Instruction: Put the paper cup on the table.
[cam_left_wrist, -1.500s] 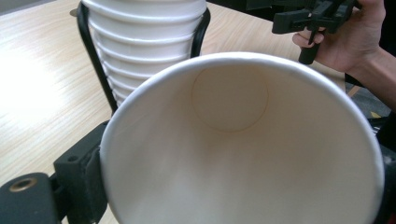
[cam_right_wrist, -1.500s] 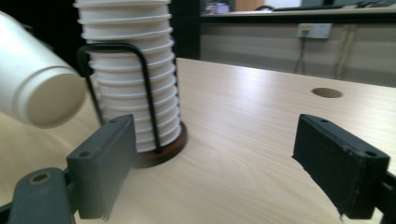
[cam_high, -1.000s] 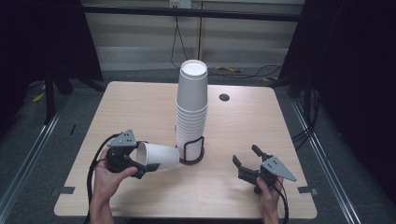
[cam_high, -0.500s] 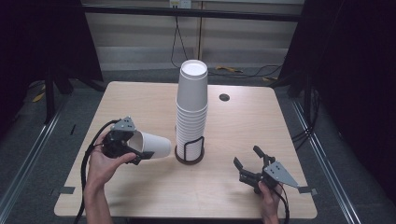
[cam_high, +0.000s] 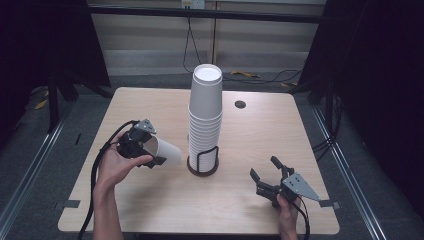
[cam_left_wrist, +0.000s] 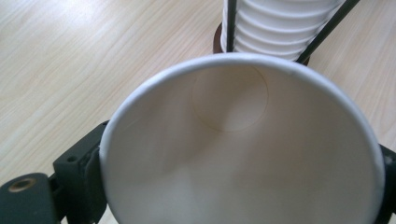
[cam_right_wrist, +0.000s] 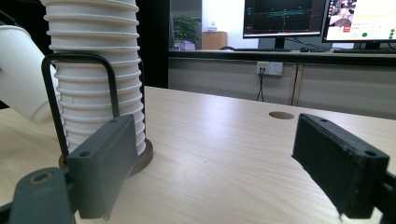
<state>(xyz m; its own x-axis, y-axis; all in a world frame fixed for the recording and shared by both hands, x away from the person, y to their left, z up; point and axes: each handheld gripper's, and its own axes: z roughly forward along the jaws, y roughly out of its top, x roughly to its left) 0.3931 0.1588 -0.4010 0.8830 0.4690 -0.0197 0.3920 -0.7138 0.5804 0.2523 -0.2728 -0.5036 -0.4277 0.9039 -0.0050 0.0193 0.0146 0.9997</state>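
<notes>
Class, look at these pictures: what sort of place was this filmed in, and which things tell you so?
Probably a lab or test room, not a home. Computer monitors glow behind the bare wooden table, cables lie on the floor, and dark curtains flank the table. A person works with a hand-held gripper in each hand.

Single cup (cam_left_wrist: 233, 154) of white matt paper, smooth inside with a faint seam ring at its base; stacked cups (cam_right_wrist: 95, 70) the same paper, rims ridged; holder (cam_right_wrist: 77, 102) thin black wire, probably metal, on a dark glossy base; tabletop (cam_right_wrist: 224, 154) pale wood-grain with slight sheen; right tool (cam_right_wrist: 224, 172) pads matt black, faintly rough.
</notes>
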